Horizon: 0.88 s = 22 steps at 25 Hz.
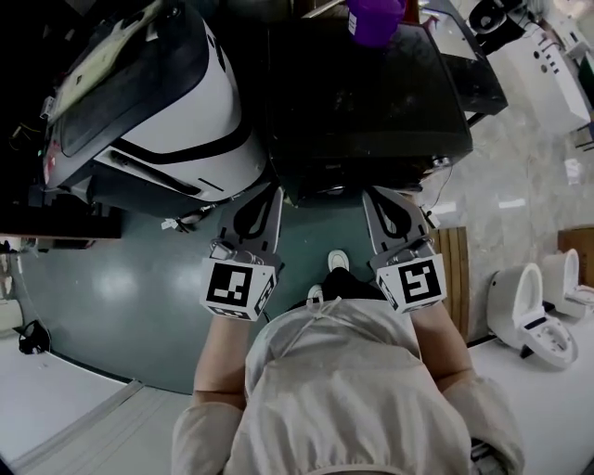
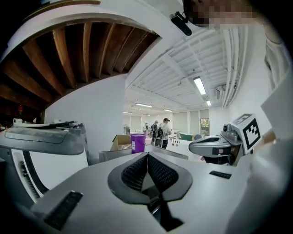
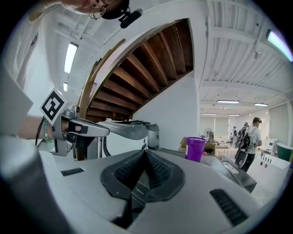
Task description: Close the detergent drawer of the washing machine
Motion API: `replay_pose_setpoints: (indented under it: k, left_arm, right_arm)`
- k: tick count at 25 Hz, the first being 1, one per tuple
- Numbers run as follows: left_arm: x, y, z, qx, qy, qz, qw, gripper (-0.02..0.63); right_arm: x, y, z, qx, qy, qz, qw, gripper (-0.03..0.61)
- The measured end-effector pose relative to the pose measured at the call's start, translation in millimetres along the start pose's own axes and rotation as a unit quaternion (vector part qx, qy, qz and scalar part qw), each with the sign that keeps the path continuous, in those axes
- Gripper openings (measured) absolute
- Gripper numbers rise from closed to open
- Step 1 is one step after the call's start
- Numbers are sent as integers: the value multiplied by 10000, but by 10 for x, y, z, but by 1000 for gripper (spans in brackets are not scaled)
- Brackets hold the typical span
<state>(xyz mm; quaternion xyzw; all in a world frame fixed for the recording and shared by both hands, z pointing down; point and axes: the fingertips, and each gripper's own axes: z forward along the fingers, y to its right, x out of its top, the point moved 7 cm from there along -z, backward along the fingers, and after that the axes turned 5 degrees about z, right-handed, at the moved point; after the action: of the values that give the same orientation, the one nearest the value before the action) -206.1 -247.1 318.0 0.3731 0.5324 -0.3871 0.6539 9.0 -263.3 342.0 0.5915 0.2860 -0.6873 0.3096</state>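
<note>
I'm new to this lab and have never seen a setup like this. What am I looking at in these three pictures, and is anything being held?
A person holds a two-jaw gripper in each hand. The head view comes from a camera on their head, looking down: the left gripper and right gripper point at a black washing machine with a purple cup on top. The other two pictures come from cameras riding on each gripper, looking along its jaws. In both, the jaws are closed together with nothing between them. The detergent drawer cannot be made out here.
</note>
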Motion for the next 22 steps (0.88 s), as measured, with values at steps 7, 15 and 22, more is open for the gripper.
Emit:
replay_pose_setpoints:
  k: [7,15,22]
  left_arm:
    - [375,86,-277,-82,301,270,9991,20]
    - [423,141,-401,-170,352,234,9990,20]
    - [355,106,-396,-90,218,172,9996,20]
  right_arm:
    - [351,18,-249,-267,264,84,9993,3]
    - [416,-52,-340,-159,359,-40,9992,2]
    - [411,-62,-363,-150,302,-58,9994,2]
